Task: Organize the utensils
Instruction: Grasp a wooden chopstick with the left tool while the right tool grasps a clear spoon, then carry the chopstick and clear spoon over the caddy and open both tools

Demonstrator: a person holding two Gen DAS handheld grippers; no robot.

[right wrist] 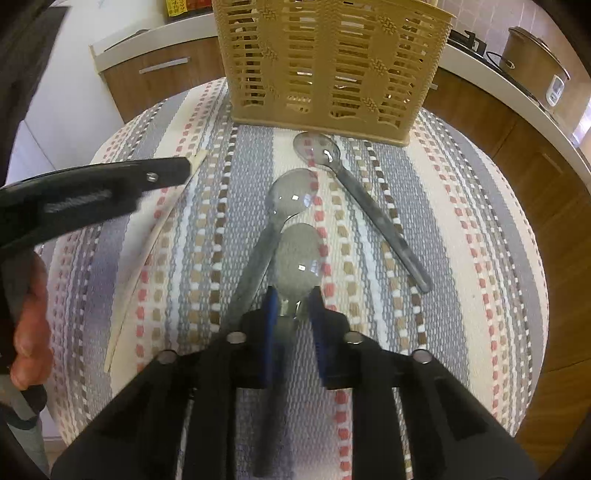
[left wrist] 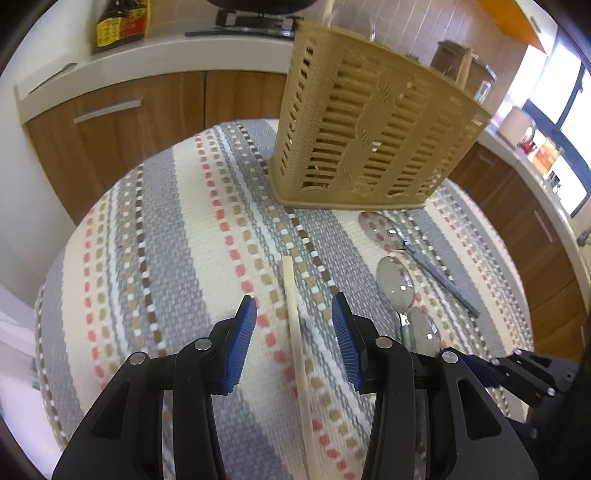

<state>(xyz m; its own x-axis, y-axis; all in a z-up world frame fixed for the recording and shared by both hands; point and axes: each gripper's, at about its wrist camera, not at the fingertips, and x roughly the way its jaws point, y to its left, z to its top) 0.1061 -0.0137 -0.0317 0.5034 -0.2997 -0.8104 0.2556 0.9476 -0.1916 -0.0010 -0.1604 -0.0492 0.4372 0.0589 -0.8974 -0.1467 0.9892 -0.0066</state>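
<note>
A pale chopstick (left wrist: 295,332) lies on the striped woven cloth (left wrist: 184,240). It runs between the blue pads of my left gripper (left wrist: 294,306), which stands open around it without touching. Three clear-bowled spoons lie to its right: the far spoon (right wrist: 317,149), the middle spoon (right wrist: 291,192) and the near spoon (right wrist: 299,254). My right gripper (right wrist: 293,299) is shut on the near spoon's neck, just behind its bowl. The tan slotted utensil basket (right wrist: 332,55) stands upright at the far side of the cloth. In the right wrist view one black finger (right wrist: 162,173) of the left gripper reaches in over the chopstick (right wrist: 147,251).
The cloth covers a small round table with edges close on all sides. Behind it run wooden cabinets (left wrist: 110,122) under a white counter with sauce bottles (left wrist: 118,22) and a stove. A cooker (right wrist: 535,62) sits on the counter at right. A hand (right wrist: 29,317) holds the left gripper.
</note>
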